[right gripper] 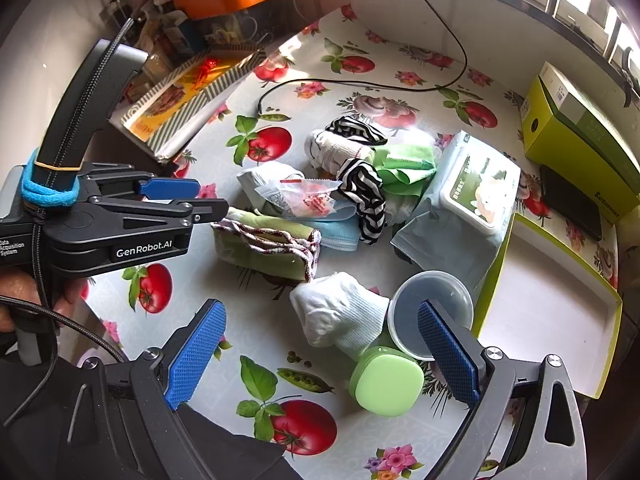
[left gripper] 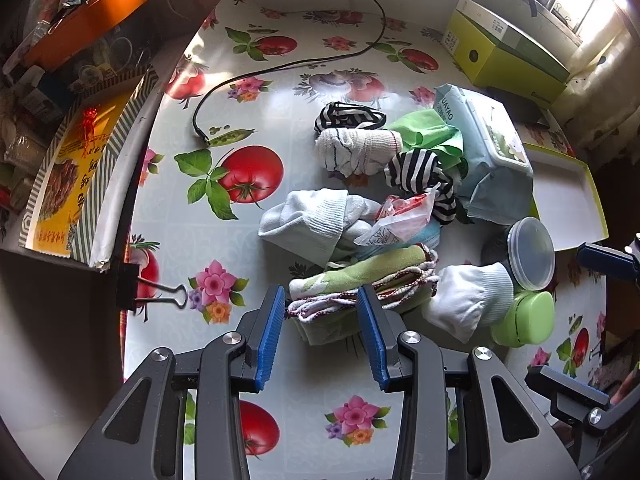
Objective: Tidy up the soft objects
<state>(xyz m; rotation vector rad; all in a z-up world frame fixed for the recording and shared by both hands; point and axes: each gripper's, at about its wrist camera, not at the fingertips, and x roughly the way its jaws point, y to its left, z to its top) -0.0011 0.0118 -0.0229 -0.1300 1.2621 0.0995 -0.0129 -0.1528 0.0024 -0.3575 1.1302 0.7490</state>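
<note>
A pile of soft things lies on the tomato-print table [left gripper: 248, 80]. A folded green cloth with a red-and-white edge [left gripper: 360, 280] [right gripper: 264, 240] lies nearest. My left gripper [left gripper: 322, 312] is open, its blue pads on either side of the cloth's near end. It shows from the side in the right wrist view [right gripper: 200, 200]. My right gripper [right gripper: 320, 344] is open and empty, over a white sock [right gripper: 340, 312] [left gripper: 468, 300]. Further back lie striped socks [left gripper: 420, 172], a white rolled sock [left gripper: 360, 148], a pale blue sock [left gripper: 312, 220] and a green cloth [left gripper: 428, 132].
A wet-wipes pack [right gripper: 468, 196], a clear round lidded tub [right gripper: 432, 312] and a green case [right gripper: 386, 384] sit by the pile. An open white tray with a yellow-green rim [right gripper: 552, 304] lies at the right. A black cable [left gripper: 280, 68] and a green box [left gripper: 508, 52] lie behind.
</note>
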